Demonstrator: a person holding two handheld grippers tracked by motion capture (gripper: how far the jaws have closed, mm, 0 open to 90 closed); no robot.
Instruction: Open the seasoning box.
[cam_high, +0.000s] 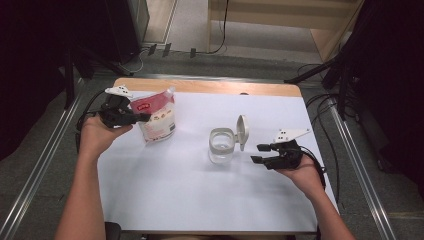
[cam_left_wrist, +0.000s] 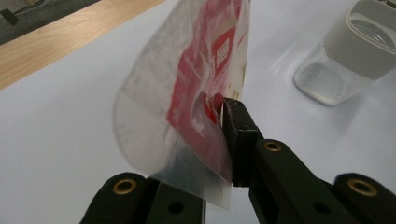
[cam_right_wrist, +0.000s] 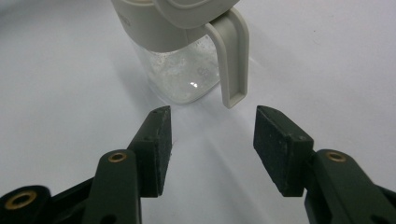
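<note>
My left hand-held gripper (cam_high: 142, 118) pinches the red-and-white bag (cam_high: 157, 119), which stands on the desk (cam_high: 165, 190) at the far left. My right hand-held gripper (cam_high: 257, 153) hangs with jaws about half open and nothing between them, just beside the clear jar (cam_high: 221, 146), whose lid (cam_high: 242, 131) is flipped up.

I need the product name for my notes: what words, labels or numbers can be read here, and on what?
Pouch, red label with white print: too blurred to read.
Pouch, white patch on the label: too small to read.
Clear jar, faint mark near the handle: too indistinct to read.
No other text.
</note>
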